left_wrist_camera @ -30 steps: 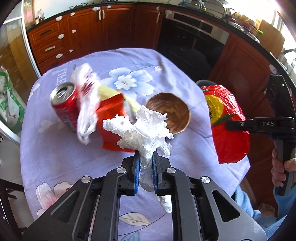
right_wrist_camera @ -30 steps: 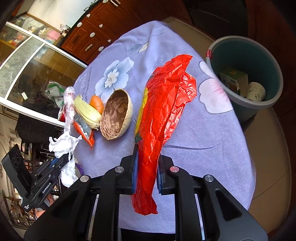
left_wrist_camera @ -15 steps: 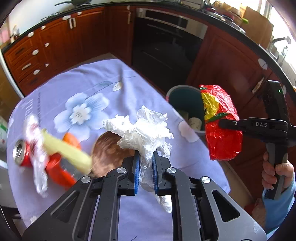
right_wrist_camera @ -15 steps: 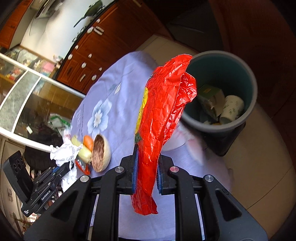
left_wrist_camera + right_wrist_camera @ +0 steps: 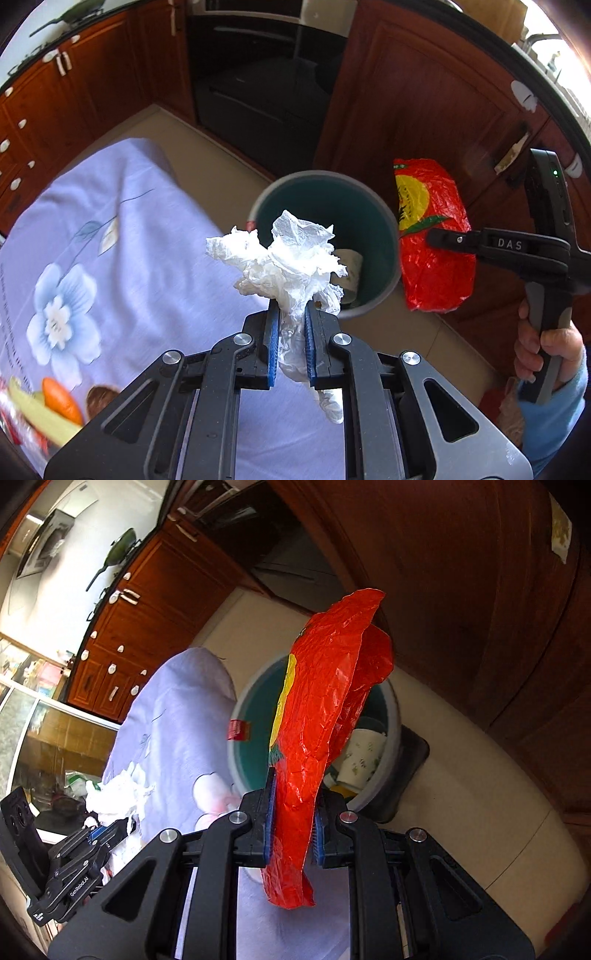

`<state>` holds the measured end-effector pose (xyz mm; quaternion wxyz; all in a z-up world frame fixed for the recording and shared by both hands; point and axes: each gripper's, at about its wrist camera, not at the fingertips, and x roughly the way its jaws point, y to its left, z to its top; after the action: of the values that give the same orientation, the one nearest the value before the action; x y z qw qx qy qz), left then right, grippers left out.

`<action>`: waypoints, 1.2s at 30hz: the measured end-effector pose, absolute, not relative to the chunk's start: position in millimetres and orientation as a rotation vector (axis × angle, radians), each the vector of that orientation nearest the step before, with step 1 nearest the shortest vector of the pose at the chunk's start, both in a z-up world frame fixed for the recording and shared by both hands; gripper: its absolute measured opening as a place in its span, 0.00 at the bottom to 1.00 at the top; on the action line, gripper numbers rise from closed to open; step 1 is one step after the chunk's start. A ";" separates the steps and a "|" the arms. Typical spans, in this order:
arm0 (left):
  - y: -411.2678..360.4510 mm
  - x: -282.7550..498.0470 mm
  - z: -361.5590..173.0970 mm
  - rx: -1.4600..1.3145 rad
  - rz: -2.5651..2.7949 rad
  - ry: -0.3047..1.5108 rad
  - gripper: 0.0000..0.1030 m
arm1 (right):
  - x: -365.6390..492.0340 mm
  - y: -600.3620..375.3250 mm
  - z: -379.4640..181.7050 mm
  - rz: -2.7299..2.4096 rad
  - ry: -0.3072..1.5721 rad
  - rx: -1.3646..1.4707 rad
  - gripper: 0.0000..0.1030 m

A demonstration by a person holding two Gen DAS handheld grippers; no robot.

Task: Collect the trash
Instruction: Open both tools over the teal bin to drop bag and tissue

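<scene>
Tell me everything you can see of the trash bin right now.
The trash bin is a round, open-topped bucket, grey outside and teal inside, apparently plastic, with a small red sticker at its rim. It stands upright on the beige floor beside the cloth-covered table. Inside lie a patterned paper cup and other scraps, partly hidden. Nothing held touches it: the tissue and red wrapper hang in front of it.

Crumpled white tissue paper (image 5: 291, 258), glossy crinkled red wrapper (image 5: 321, 716), probably smooth plastic bin (image 5: 384, 221), matt cloth tablecloth (image 5: 140, 236).
</scene>
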<state>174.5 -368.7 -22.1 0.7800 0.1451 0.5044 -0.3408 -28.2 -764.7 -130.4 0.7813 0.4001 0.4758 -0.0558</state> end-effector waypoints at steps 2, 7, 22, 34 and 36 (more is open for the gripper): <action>-387.8 183.0 -32.3 0.324 -0.751 1.106 0.12 | -23.2 -770.3 -137.2 -0.124 1.044 0.868 0.15; -421.7 197.8 -63.3 0.332 -0.766 1.161 0.13 | -9.8 -774.1 -150.7 -0.130 1.087 0.849 0.15; -435.5 227.5 -106.9 0.374 -0.699 1.225 0.66 | 27.3 -762.5 -184.0 -0.113 1.177 0.805 0.15; -393.2 219.0 -82.5 0.307 -0.696 1.185 0.87 | 40.6 -747.3 -193.3 -0.071 1.193 0.853 0.65; -386.0 217.2 -76.6 0.301 -0.697 1.188 0.88 | 36.7 -750.5 -191.3 -0.098 1.188 0.863 0.70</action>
<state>217.2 -386.0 -76.6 0.7617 0.1384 0.5459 -0.3205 36.7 -750.5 -191.3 0.7413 0.3937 0.5417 -0.0446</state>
